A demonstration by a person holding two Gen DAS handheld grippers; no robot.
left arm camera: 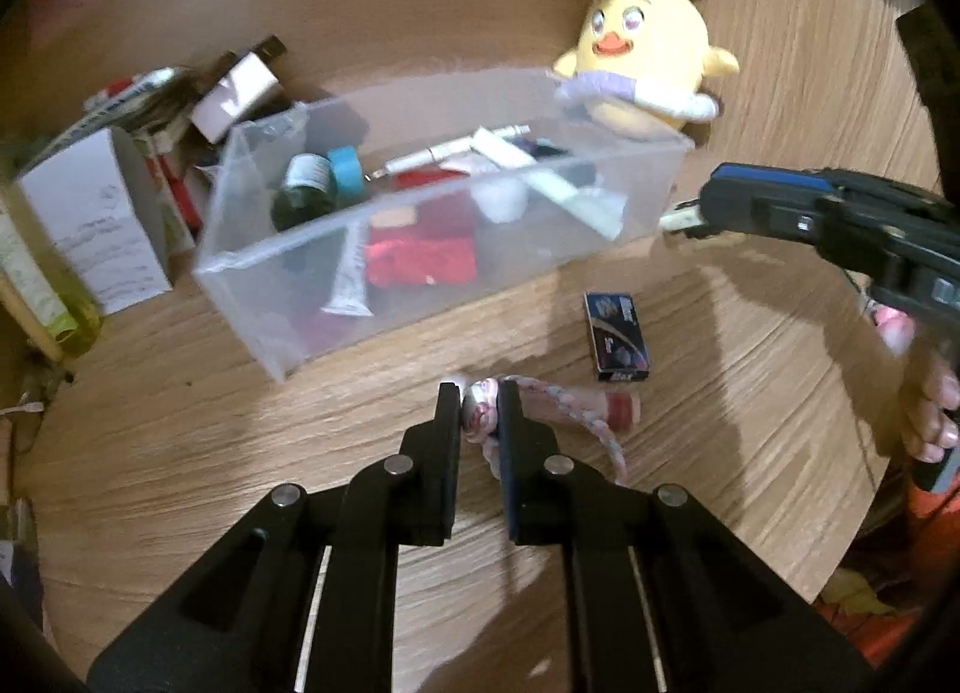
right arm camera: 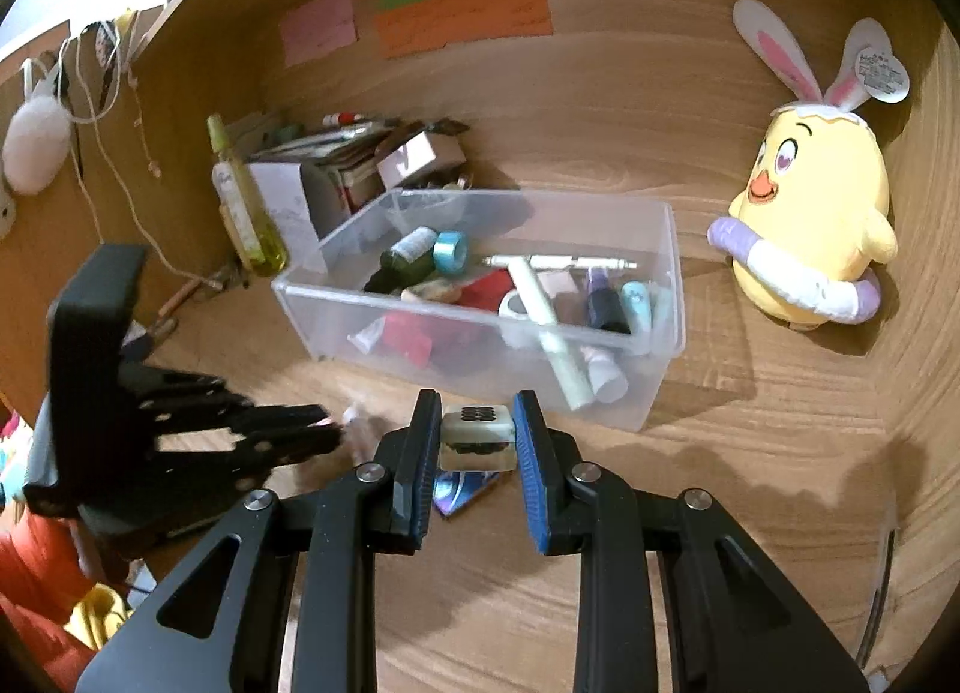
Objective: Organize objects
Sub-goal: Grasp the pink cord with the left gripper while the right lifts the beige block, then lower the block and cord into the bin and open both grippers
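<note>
Translucent plastic bin (right arm camera: 654, 393) sits mid-bench (left arm camera: 240, 453), its frosted wall blurring the bottles and tubes inside. Your left gripper (left arm camera: 480, 417) has its fingers clamped on a small pink-and-white item (left arm camera: 480, 414); they hide most of it, so you cannot identify it. Your right gripper (right arm camera: 477, 432) holds a pale cube (right arm camera: 477, 438) clamped above the bench, just before the bin. A dark box (left arm camera: 616, 336) lies nearby.
</note>
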